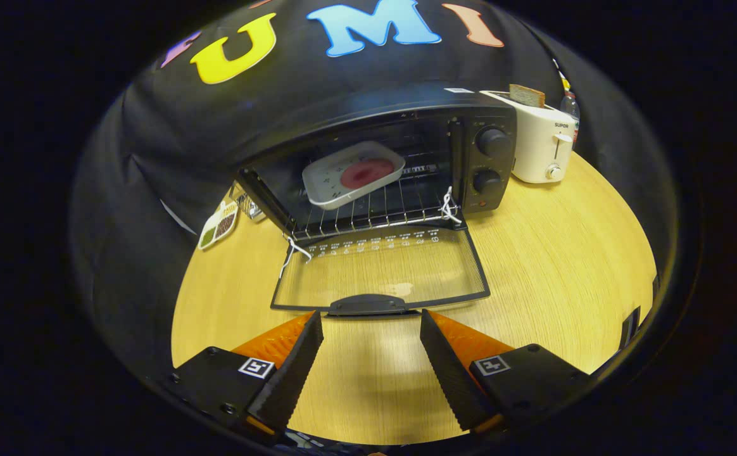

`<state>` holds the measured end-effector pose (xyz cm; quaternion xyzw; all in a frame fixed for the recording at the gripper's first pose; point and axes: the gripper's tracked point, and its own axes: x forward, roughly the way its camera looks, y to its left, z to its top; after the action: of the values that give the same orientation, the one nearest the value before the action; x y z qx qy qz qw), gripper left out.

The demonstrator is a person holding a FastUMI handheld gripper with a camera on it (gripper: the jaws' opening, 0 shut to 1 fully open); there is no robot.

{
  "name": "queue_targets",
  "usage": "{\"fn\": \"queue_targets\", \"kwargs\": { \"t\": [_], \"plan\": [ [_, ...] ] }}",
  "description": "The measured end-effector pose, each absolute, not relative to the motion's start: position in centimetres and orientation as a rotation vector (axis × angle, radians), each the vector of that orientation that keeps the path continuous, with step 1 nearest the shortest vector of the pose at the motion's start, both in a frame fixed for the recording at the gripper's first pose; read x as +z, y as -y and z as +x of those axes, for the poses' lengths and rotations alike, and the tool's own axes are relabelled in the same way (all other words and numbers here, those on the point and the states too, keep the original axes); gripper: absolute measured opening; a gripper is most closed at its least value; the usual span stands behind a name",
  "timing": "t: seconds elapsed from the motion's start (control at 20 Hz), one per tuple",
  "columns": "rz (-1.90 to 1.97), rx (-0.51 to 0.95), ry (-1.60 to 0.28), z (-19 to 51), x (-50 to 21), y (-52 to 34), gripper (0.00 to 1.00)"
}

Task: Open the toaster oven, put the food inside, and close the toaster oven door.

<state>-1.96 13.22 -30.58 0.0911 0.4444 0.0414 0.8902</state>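
Pale wooden table (533, 266) carries our black toaster oven (381, 164); its glass door's dark handle (368, 305) lies crosswise just ahead of our gripper (371, 329), spread wide, empty.

We see a table (565, 266) of pale wood grain with a soft satin sheen. The toaster oven (463, 126) has a dark, fairly glossy shell; its door (381, 269) is clear glass in a dark frame with a matt plastic-looking handle (367, 305). The rack (375, 212) is shiny metal wire, bearing a smooth white tray (330, 180). The toaster (542, 142) looks like glossy white plastic. We note the parted fingers (447, 361) have ribbed, matt inner faces, gripping nothing.
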Motion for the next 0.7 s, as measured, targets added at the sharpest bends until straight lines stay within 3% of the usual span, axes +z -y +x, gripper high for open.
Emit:
{"fn": "queue_targets", "kwargs": {
  "t": [0.7],
  "plan": [
    [0.021, -0.019, -1.065, -1.9, -37.8, -13.0, 0.99]
  ]
}}
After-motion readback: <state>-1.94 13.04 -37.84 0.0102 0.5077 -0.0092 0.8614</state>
